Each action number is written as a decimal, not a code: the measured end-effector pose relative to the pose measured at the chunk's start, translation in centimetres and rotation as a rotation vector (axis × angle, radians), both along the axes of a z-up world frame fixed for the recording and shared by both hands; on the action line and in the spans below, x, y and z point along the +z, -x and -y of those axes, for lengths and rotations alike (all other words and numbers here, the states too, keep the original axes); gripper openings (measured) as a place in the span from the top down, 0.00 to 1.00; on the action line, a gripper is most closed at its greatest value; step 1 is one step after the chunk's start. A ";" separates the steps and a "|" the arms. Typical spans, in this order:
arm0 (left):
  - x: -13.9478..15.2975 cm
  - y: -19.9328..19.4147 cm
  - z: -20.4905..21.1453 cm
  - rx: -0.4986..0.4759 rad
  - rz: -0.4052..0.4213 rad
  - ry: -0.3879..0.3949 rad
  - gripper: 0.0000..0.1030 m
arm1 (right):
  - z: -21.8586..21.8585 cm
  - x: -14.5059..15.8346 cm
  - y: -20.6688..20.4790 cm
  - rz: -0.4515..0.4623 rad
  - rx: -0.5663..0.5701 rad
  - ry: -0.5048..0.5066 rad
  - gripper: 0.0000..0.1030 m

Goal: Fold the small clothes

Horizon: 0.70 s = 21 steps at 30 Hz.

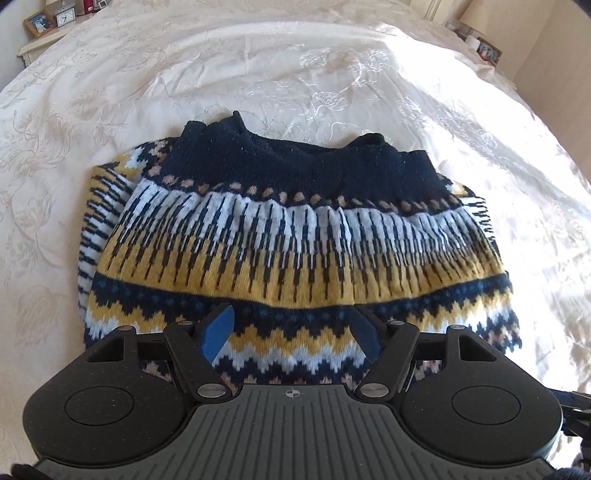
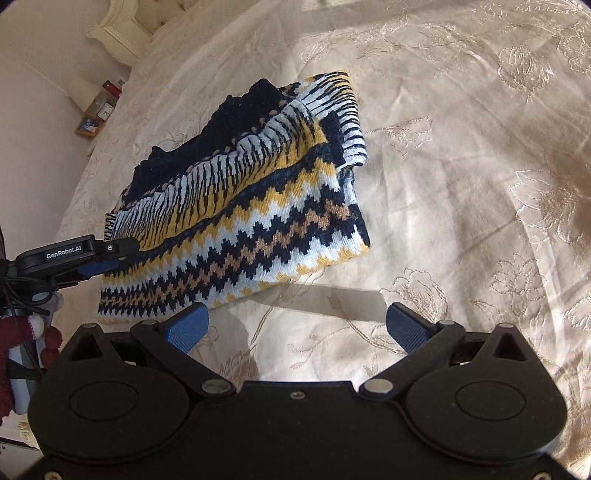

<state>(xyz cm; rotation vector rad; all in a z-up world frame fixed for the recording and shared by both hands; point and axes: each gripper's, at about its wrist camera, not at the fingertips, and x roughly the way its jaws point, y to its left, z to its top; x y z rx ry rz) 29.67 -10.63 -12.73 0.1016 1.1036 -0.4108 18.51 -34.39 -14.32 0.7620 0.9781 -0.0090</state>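
A knitted sweater (image 1: 295, 236) in navy, yellow, white and tan zigzag bands lies folded into a compact rectangle on the bed. My left gripper (image 1: 291, 332) hovers open just over its near edge, blue pads apart with nothing between them. In the right wrist view the same sweater (image 2: 258, 206) lies ahead and to the left. My right gripper (image 2: 295, 325) stands open over bare bedspread just off its near corner. The left gripper (image 2: 88, 258) shows there at the sweater's left edge.
The cream embroidered bedspread (image 1: 332, 81) surrounds the sweater on all sides. A bedside table with a picture frame and clock (image 1: 48, 20) stands at the far left. Another bedside stand with small items (image 1: 484, 48) is at the far right. A dark red sleeve (image 2: 22, 332) shows at left.
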 end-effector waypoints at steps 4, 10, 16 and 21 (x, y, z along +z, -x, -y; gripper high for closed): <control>-1.5 -1.8 1.5 -0.020 -0.033 -0.040 0.34 | 1.8 -0.2 -1.1 0.013 -0.017 -0.027 0.01; -4.4 -3.3 2.3 -0.017 -0.109 -0.092 0.32 | 4.6 -1.0 -3.8 0.033 -0.042 -0.088 0.01; -4.9 -4.0 2.3 -0.012 -0.131 -0.077 0.23 | 6.5 -2.8 -7.4 0.053 -0.045 -0.180 0.01; -5.0 -4.1 2.1 -0.013 -0.132 -0.068 0.16 | 7.0 -4.7 -10.6 0.043 0.016 -0.240 0.00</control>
